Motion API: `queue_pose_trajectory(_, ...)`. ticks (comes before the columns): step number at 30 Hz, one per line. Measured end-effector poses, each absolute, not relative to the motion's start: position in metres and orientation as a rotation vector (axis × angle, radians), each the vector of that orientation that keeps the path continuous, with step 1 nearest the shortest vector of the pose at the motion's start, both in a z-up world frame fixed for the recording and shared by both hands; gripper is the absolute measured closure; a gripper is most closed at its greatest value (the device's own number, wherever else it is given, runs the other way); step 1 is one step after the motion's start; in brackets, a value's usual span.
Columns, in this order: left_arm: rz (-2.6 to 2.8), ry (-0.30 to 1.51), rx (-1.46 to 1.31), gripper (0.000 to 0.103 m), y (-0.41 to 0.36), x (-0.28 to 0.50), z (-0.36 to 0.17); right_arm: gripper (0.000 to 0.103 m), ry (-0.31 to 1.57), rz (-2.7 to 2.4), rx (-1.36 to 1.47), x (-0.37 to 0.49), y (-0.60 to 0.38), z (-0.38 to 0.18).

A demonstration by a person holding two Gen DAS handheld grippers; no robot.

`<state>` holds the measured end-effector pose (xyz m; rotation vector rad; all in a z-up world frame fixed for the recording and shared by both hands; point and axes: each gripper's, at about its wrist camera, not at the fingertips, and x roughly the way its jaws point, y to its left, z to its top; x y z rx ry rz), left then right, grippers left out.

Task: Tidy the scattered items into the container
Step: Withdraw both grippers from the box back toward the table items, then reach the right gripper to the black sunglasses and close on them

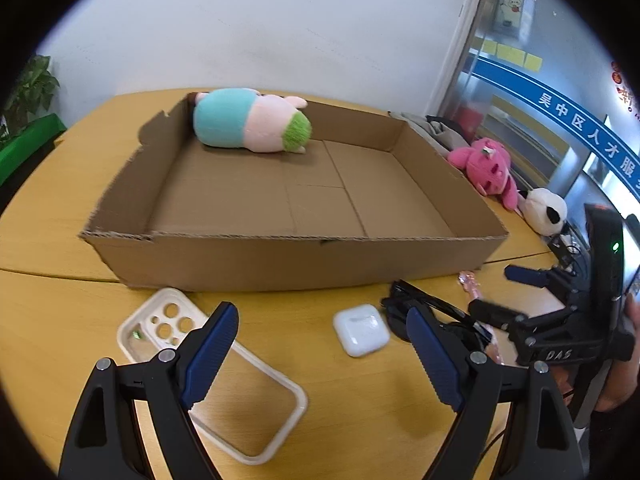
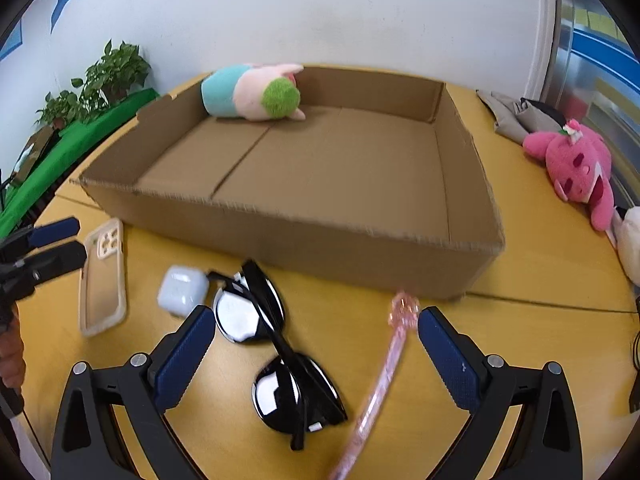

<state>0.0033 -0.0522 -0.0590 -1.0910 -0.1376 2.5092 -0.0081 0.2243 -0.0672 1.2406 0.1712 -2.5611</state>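
Sunglasses (image 2: 276, 356) lie folded on the yellow surface (image 2: 520, 352) before the cardboard box (image 2: 304, 240), long axis running away between the empty, wide-apart jaws of the right hand-held gripper (image 2: 316, 356), the nearer one.

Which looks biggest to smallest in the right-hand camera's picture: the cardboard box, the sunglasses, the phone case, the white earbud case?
1. cardboard box, by far.
2. sunglasses, though they lie nearest the camera, which flatters them.
3. phone case, possibly as large in reality.
4. white earbud case, clearly smallest.
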Motion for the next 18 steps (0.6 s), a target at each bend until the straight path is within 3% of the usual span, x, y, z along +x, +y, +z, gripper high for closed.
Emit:
queue_pose_trajectory(8, 2.410, -0.154, -1.125, 0.016, -0.024, 0.005, -0.071, 0.001, 0.127, -2.474, 1.291, 0.010, 0.249, -0.090)
queue_pose_trajectory(13, 2.377, -0.130, -1.151, 0.016, -0.007, 0.007, -0.076, 0.003, 0.233, -2.410, 1.222, 0.020, 0.221, -0.087)
queue_pose_trajectory(16, 2.374, -0.109, -1.166, 0.016, -0.002, 0.010, -0.078, 0.009, 0.286, -2.387, 1.228, 0.017, 0.203, -0.090)
queue_pose_trajectory(18, 2.378, -0.109, -1.173, 0.016, -0.002, 0.012, -0.078, 0.018, 0.330, -2.363, 1.244, 0.015, 0.194, -0.096)
